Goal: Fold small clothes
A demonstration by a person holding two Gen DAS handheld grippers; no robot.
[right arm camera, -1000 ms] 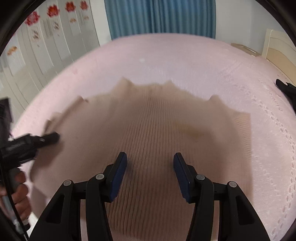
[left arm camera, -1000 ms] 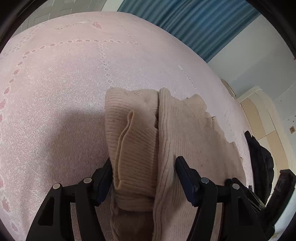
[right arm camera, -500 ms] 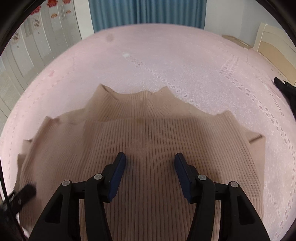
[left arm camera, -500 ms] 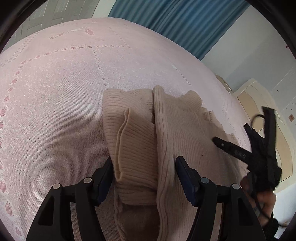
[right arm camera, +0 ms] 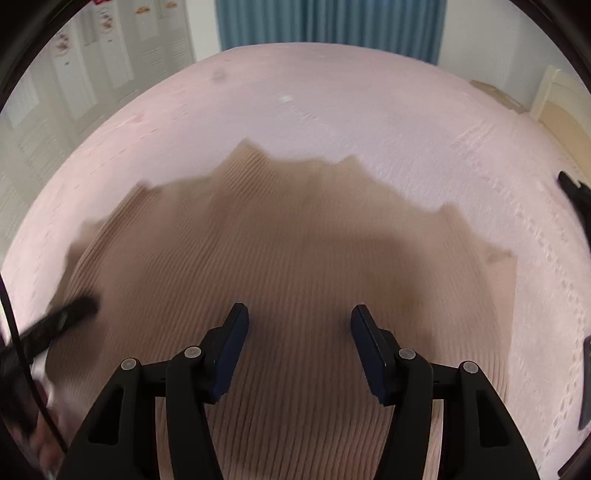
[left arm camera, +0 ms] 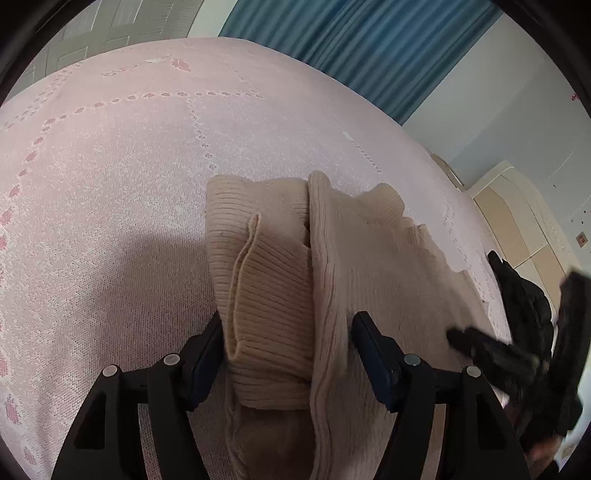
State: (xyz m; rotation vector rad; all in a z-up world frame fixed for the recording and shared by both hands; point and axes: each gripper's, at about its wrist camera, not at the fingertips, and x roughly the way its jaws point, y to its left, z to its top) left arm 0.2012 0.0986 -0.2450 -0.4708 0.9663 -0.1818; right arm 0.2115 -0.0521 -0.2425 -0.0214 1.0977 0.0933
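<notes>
A beige ribbed knit sweater [left arm camera: 373, 266] lies on a pink bedspread [left arm camera: 110, 177] patterned with rows of small darker pink marks. In the left wrist view a bunched, folded portion of the sweater, apparently a sleeve [left arm camera: 266, 314] doubled on itself, stands between the fingers of the left gripper [left arm camera: 288, 343]. The left finger's pad [left arm camera: 207, 350] lies against the fold; the right finger stands just clear of the cloth beside it. The jaws are partly open, and whether they actually pinch the fold cannot be told.

In the right wrist view the sweater's main panel [right arm camera: 295, 258] spreads flat across the bedspread [right arm camera: 332, 110], its ribs running away from the camera and its far edge wavy. The right gripper [right arm camera: 299, 332] hangs over this panel with nothing between its fingers; its jaws have just been opening and stand about half apart. This view is blurred, so contact between fingertips and cloth cannot be judged.

Each gripper shows in the other's view: the right gripper [left arm camera: 491, 350] appears blurred at the right edge of the left wrist view, over the sweater's near right edge; the left gripper [right arm camera: 55, 325] appears blurred at the left edge of the right wrist view.

A dark garment [left arm camera: 524, 299] lies on the bedspread beyond the sweater's right side. Blue curtains [right arm camera: 328, 22] hang behind the bed, and white cabinet doors [right arm camera: 92, 62] stand to the left.
</notes>
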